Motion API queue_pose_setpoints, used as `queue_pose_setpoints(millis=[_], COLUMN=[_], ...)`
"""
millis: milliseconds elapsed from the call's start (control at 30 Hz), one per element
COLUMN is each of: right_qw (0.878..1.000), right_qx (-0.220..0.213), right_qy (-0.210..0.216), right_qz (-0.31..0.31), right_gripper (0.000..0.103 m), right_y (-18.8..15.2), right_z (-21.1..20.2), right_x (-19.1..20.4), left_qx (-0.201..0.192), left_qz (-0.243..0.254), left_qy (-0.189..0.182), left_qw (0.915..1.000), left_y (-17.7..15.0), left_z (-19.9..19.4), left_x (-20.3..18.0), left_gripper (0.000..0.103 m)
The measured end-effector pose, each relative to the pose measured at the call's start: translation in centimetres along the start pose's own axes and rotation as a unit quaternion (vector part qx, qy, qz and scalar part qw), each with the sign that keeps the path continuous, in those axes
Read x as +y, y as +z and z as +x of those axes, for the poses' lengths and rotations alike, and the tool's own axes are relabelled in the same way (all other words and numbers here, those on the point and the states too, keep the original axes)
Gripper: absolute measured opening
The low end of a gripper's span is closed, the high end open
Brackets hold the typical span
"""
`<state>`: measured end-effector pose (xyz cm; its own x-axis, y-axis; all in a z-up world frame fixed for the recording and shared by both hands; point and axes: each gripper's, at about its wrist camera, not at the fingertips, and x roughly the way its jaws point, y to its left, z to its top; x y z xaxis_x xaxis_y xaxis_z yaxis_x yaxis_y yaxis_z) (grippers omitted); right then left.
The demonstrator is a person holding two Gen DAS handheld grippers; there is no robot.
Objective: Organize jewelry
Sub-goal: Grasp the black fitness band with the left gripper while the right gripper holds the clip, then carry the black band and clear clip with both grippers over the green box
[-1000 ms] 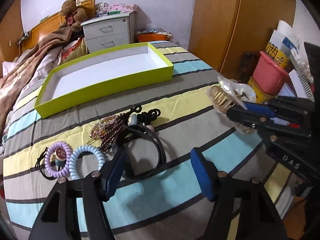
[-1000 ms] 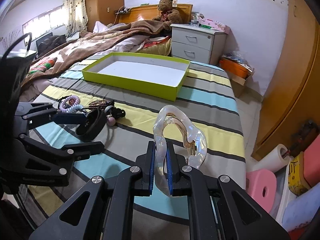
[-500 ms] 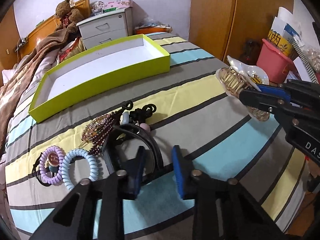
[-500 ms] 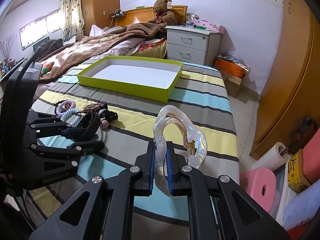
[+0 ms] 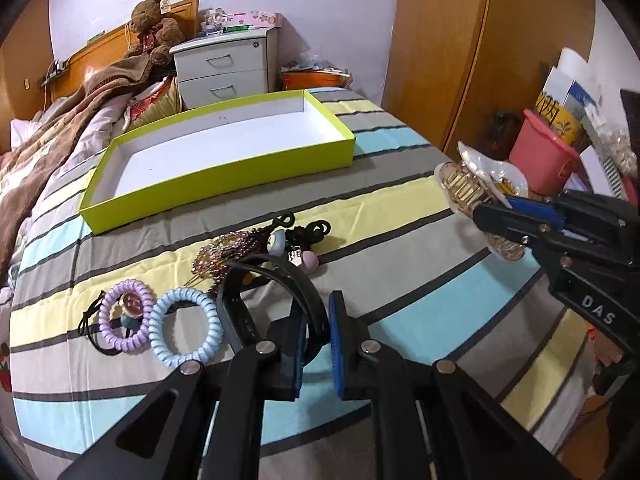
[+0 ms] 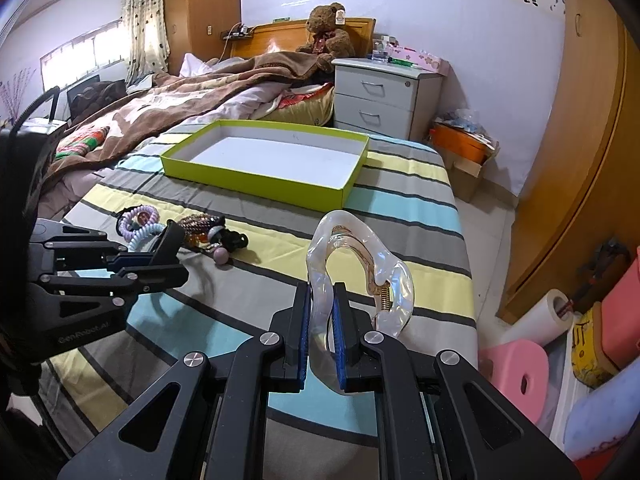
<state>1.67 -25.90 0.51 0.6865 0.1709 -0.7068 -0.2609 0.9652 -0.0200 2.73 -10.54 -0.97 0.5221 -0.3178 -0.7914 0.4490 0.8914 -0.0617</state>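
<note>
My left gripper (image 5: 316,344) has closed on the black headband (image 5: 280,280), whose band runs between the blue pads, on the striped bedspread. Beside it lie a lilac coil hair tie (image 5: 126,316), a pale blue coil tie (image 5: 186,326), a beaded piece (image 5: 224,250) and black hair ties (image 5: 308,232). My right gripper (image 6: 322,340) is shut on a clear hair claw clip (image 6: 356,272), held above the bed's right side; it also shows in the left wrist view (image 5: 480,188). The empty lime-green box (image 5: 224,152) sits farther back.
A rumpled brown blanket (image 6: 180,100) and a teddy bear (image 6: 328,36) lie at the bed's head. A grey nightstand (image 6: 384,96) stands behind the box. A pink bucket (image 5: 544,160), pink stool (image 6: 516,376) and paper roll (image 6: 536,316) sit off the bed's right edge.
My left gripper's jaws have narrowed from wide open to closed around the black headband. My right gripper keeps holding the clear claw clip and has drifted slightly.
</note>
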Motion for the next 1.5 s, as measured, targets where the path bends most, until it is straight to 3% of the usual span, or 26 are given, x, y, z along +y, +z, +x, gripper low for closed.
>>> queue_pose_setpoints(millis=[333, 833, 1100, 1500], right_qw=[1.000, 0.999, 0.999, 0.999], right_qx=[-0.026, -0.045, -0.032, 0.025], right_qy=[0.000, -0.005, -0.009, -0.013], right_qz=[-0.008, -0.030, -0.037, -0.029], right_gripper=[0.011, 0.011, 0.011, 0.011], right_y=[1.6, 6.6, 10.7, 15.2], right_z=[-1.9, -1.7, 2.0, 11.0], right_x=[1.1, 2.3, 2.4, 1.7], left_qx=[-0.044, -0.083, -0.087, -0.049], left_qz=[-0.037, -0.060, -0.077, -0.100], left_qy=[-0.020, 0.012, 0.022, 0.020], left_qw=[0.9981, 0.9947, 0.9929, 0.9936], left_y=[0.7, 4.2, 7.7, 11.3], left_z=[-3.9, -6.2, -4.8, 1.8], left_x=[2.1, 7.0, 10.7, 15.2], left_gripper=[0.011, 0.012, 0.012, 0.012])
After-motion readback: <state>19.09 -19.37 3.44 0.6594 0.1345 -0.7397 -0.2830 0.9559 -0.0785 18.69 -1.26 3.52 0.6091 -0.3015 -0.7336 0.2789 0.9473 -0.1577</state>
